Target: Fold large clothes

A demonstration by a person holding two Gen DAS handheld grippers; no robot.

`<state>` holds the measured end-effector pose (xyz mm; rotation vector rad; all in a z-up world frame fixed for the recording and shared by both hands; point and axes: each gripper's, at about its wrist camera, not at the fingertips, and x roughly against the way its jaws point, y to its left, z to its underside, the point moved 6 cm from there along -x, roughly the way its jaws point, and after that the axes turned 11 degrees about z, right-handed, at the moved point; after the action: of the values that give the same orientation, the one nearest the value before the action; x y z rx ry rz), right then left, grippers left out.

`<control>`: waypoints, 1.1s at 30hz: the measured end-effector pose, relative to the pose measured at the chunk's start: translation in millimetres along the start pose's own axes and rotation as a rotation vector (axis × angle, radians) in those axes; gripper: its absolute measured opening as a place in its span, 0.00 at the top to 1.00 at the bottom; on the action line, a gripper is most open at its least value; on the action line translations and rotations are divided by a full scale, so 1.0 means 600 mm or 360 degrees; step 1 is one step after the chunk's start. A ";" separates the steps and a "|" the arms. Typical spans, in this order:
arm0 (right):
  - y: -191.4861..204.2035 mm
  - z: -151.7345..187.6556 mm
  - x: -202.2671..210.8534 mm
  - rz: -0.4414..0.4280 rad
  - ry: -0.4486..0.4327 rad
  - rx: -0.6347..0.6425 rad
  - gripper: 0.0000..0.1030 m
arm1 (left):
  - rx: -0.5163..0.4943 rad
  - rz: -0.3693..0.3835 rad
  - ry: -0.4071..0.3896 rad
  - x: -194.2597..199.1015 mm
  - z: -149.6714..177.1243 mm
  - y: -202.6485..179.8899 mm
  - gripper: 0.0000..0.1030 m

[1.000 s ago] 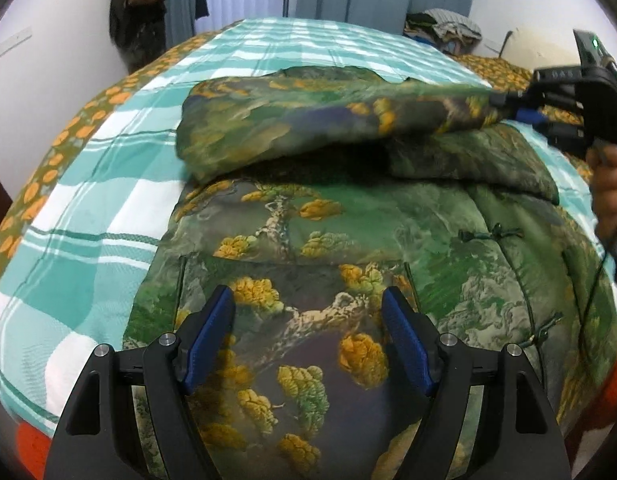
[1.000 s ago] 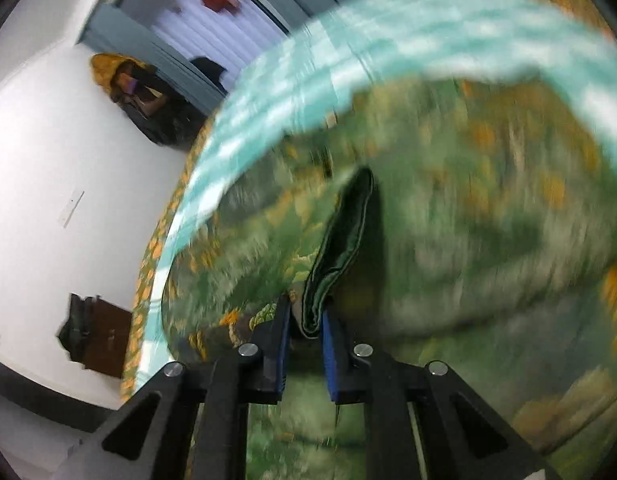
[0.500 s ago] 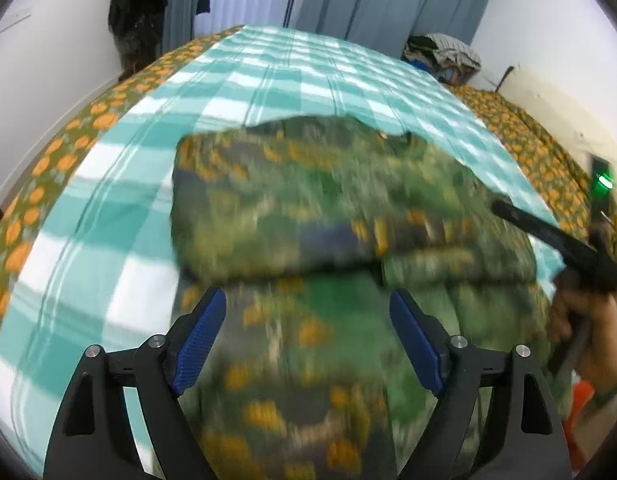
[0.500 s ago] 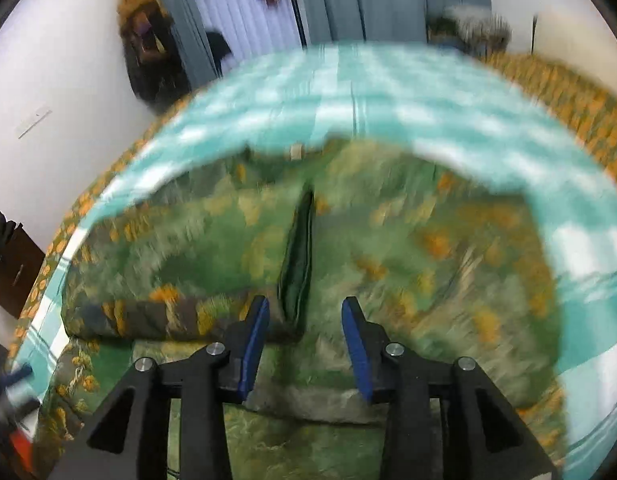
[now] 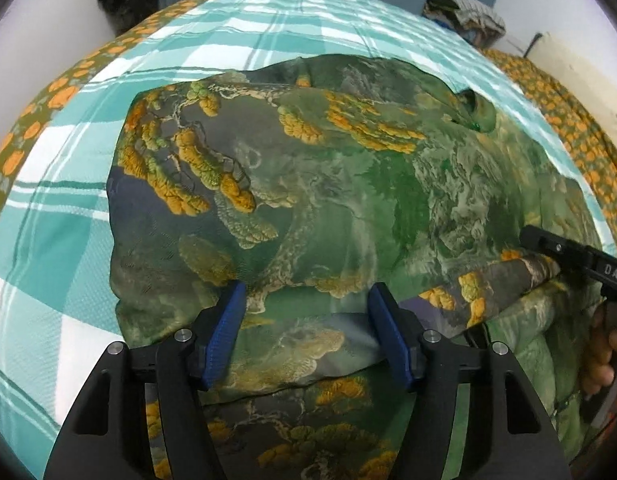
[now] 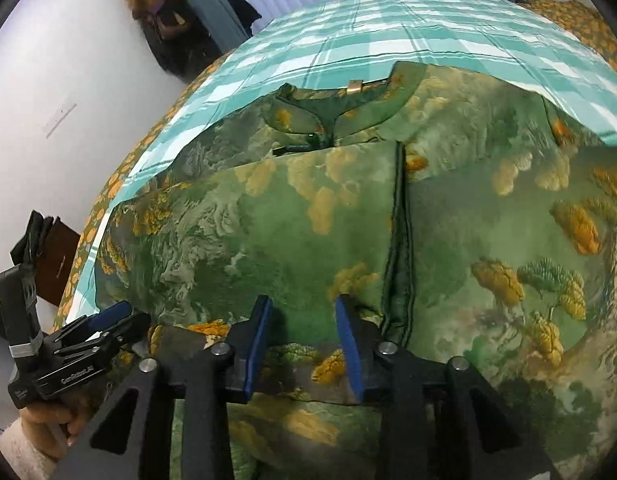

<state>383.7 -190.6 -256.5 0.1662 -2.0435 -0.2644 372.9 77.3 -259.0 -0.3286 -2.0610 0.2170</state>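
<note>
A padded green jacket [image 5: 348, 200] printed with orange trees lies flat on the bed. One sleeve [image 6: 288, 208] is folded across its chest, and the dark cuff edge [image 6: 398, 240] sits near the middle. The collar [image 6: 328, 108] points to the far side. My left gripper [image 5: 306, 314] hovers over the sleeve's near edge, jaws closing, fabric below and between them but not pinched. My right gripper [image 6: 304, 336] stands just left of the cuff, jaws closing, its pads not pressing on the cloth. Each gripper shows in the other's view: the right gripper [image 5: 542, 240], the left gripper [image 6: 104, 326].
The bed has a teal plaid sheet [image 5: 268, 28] with an orange flowered border [image 5: 60, 92]. Clothes are piled at the far corner [image 5: 464, 12]. More clothes hang on the white wall [image 6: 160, 12], and a dark wooden cabinet [image 6: 56, 264] stands at the left. A hand [image 6: 48, 420] holds the left gripper.
The right gripper carried the sleeve across the jacket, let go of the cuff and opened. The sleeve now lies flat. The left gripper moved forward over the jacket and narrowed its jaws.
</note>
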 end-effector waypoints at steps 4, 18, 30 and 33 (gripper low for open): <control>-0.001 0.001 -0.001 0.0006 -0.0007 0.0013 0.70 | 0.0085 0.0072 0.0088 0.050 -0.018 -0.027 0.36; -0.002 0.011 -0.003 -0.0008 -0.0076 0.0016 0.70 | 0.0141 -0.0134 -0.0277 -0.027 -0.190 0.015 0.24; -0.001 0.016 -0.003 0.0009 -0.0102 0.0032 0.70 | 0.0013 -0.0033 -0.0065 -0.050 -0.098 0.026 0.21; 0.001 0.015 -0.003 0.0029 -0.0100 0.0046 0.70 | -0.0045 -0.0043 -0.0053 -0.033 -0.070 0.015 0.20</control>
<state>376.5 -188.4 -261.8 0.1587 -2.1108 -0.2311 420.3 80.2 -257.3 -0.3163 -2.1015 0.1783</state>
